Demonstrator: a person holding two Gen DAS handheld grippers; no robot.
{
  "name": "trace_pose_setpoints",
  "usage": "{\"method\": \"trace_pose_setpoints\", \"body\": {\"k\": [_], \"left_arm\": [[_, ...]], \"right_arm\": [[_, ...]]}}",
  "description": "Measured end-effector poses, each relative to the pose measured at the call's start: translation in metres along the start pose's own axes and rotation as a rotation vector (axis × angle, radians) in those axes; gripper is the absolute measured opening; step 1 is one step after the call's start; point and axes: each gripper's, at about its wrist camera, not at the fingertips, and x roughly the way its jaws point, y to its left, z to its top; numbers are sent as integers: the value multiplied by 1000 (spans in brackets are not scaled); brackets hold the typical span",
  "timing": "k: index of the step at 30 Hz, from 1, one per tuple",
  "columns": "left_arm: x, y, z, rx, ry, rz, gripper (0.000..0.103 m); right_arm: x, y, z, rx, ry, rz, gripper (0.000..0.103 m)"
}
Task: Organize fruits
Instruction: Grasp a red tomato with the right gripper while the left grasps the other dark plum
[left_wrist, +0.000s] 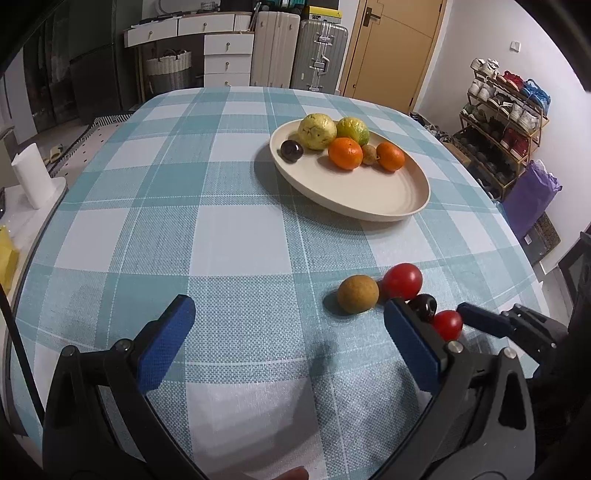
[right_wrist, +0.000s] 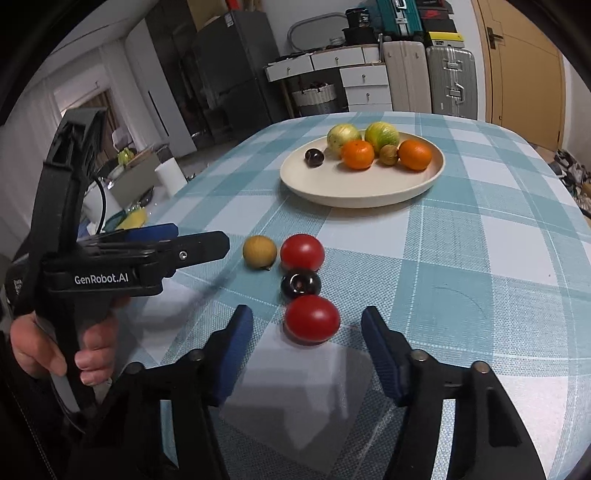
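Left wrist view: my left gripper (left_wrist: 288, 310) hangs with jaws spread wide over bare tablecloth (left_wrist: 236, 243), holding nothing.
Fruit, left view: the brown fruit (left_wrist: 357, 299), big tomato (left_wrist: 402, 281), dark plum (left_wrist: 424, 306) and small tomato (left_wrist: 447, 324) cluster by its right finger; the plate (left_wrist: 369, 199) sits well beyond, with six fruits on it.
Only here: the small tomato is half hidden behind that finger, touching the plum.
Right wrist view: my right gripper (right_wrist: 307, 323) stands released, pads either side of the near tomato (right_wrist: 312, 320) but apart from it.
Only here: clear gaps at both pads, and a hand (right_wrist: 59, 350) holding the left gripper (right_wrist: 199, 236).
Risk, I judge: the plum (right_wrist: 300, 283) touches the tomato, so an off-centre squeeze could squirt the tomato out or knock the plum rolling.
Risk, second: the grippers are close; they could collide.
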Motion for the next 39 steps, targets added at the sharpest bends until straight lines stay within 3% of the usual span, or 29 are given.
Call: {"method": "trace_pose_setpoints", "body": {"k": [4,14,29,31,34,39], "left_arm": [[0,-2,-1,7,2,-8,102],[-5,-16,-5,17,16,-108,102],[6,-80,-16,111,108,-248,100],[12,-84,-15,101,134,-239,95],[26,-84,-13,71,192,-245,75],[33,-87,-12,59,197,-255,61]], "right_arm": [[6,-2,-1,8,35,-5,33],[-10,-10,-1,25,-15,4,31],[-46,-55,-5,128,-95,-34,31],[-48,-57,-4,135,-103,-30,31],[-50,-60,-4,138,-111,-24,31],[-52,-63,-5,149,-121,-14,31]]}}
